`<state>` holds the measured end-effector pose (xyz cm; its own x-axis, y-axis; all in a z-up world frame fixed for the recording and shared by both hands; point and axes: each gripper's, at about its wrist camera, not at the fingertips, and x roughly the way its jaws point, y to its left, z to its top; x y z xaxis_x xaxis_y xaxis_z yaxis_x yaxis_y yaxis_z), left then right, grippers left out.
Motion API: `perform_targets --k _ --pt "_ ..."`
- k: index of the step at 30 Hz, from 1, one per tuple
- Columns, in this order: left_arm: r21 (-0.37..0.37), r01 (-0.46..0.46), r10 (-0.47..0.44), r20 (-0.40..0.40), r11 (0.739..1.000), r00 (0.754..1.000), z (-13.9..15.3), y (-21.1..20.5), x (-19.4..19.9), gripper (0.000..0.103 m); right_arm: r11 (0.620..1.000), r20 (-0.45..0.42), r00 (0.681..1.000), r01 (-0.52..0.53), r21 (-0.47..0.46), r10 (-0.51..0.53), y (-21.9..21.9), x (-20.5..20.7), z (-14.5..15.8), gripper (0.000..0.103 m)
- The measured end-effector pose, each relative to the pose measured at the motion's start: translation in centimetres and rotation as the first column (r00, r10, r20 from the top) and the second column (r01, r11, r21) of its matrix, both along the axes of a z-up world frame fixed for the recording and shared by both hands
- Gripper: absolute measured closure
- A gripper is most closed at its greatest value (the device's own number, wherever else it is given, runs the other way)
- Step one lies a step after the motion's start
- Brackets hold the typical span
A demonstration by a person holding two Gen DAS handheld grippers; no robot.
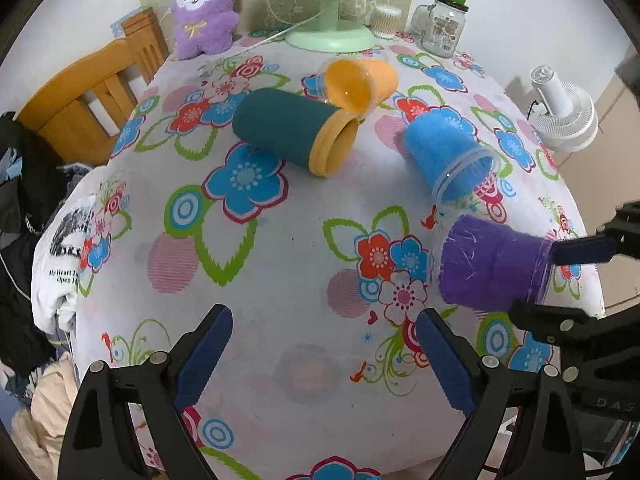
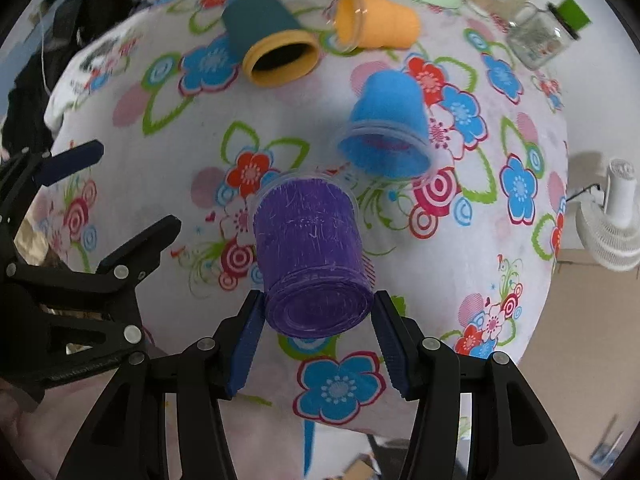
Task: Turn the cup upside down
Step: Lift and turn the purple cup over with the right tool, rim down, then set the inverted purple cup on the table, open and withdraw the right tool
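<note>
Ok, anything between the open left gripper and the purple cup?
No: only bare floral tablecloth lies between the left gripper and the purple cup, seen from the left wrist.

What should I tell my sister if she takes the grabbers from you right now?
Right gripper: shut on the purple cup, gripping near its base, mouth pointing away, cup roughly sideways above the floral tablecloth.
Left gripper: open, holding nothing.
Blue cup, orange cup and teal cup with the yellow rim lie on their sides further back.
Done: purple cup grasped. Left: turn it mouth down, set it on the cloth, let go.
</note>
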<state>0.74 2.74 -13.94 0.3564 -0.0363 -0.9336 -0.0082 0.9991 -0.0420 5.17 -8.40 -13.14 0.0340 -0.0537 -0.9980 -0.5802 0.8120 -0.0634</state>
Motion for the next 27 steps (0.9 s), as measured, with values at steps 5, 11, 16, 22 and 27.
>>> perform_targets --k 5,11,16,22,27 --pt "-0.018 -0.025 0.025 -0.011 1.0 1.0 -0.5 0.6 -0.1 0.009 0.998 -0.053 0.997 -0.05 -0.049 0.047 1.4 0.4 -0.2 0.045" --pt "-0.02 -0.042 0.041 -0.011 0.999 0.999 -0.7 1.6 0.0 0.009 0.987 -0.041 0.99 -0.138 -0.079 0.135 3.4 0.8 0.0 0.044" --pt "-0.03 -0.043 0.043 -0.016 0.999 0.999 -0.5 2.7 0.1 0.009 0.985 0.0 0.989 -0.149 -0.086 0.15 4.0 0.8 0.4 0.036" --pt "-0.038 -0.006 0.006 0.01 0.999 1.0 1.3 3.5 0.5 0.009 0.999 0.056 0.998 -0.04 0.004 0.039 3.1 0.7 2.1 0.034" --pt "-0.045 0.059 -0.057 0.049 0.997 0.997 3.7 3.5 0.9 0.008 0.983 0.172 0.974 0.126 0.133 -0.148 1.3 -0.2 4.6 0.033"
